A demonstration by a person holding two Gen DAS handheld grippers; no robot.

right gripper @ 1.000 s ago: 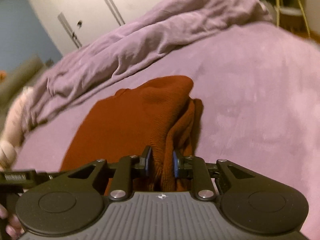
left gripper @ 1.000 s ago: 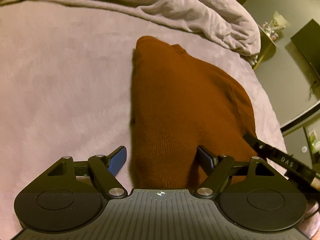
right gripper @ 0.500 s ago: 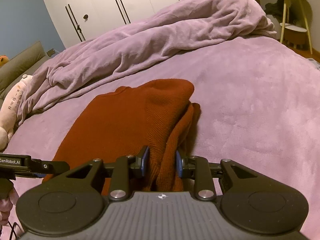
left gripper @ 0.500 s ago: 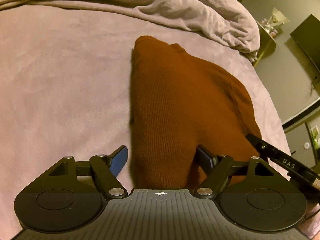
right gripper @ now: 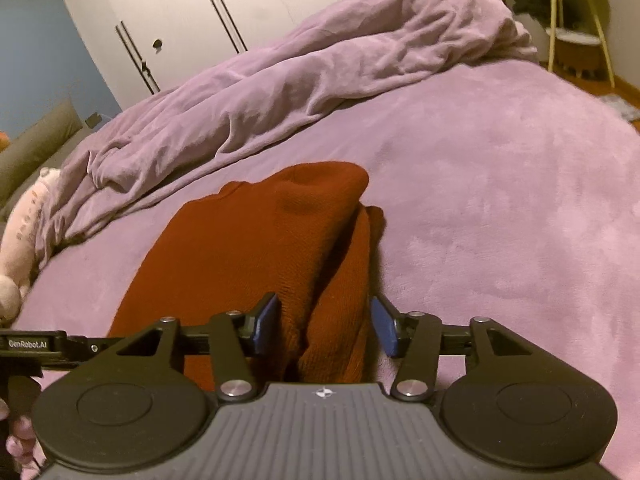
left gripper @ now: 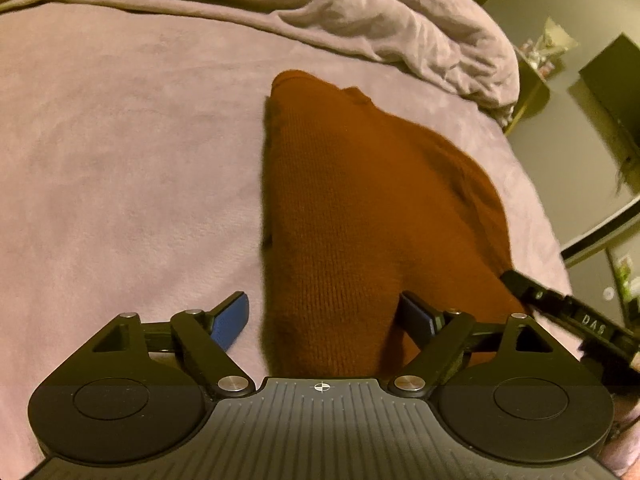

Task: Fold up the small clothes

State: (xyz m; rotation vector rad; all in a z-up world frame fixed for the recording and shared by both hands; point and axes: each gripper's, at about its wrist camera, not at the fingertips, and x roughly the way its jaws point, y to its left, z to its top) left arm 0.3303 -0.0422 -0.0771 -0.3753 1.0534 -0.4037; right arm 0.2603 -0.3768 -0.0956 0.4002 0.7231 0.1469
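Release is what marks this moment: the right gripper point(right gripper: 325, 326) has just been opening its jaws, and the doubled edge of the rust-brown knit garment point(right gripper: 256, 248) now sits loose between its blue pads with a gap on either side, where a second ago they pinched it tight. That suggests this fold is laid down and done. The garment lies folded lengthwise on the purple bed cover point(right gripper: 500, 200), below the rumpled duvet point(right gripper: 320, 68). The left gripper point(left gripper: 325, 320) stands wide, a shade wider than before, straddling the garment's near end without pressing it. Otherwise the cloth lies much as it did.
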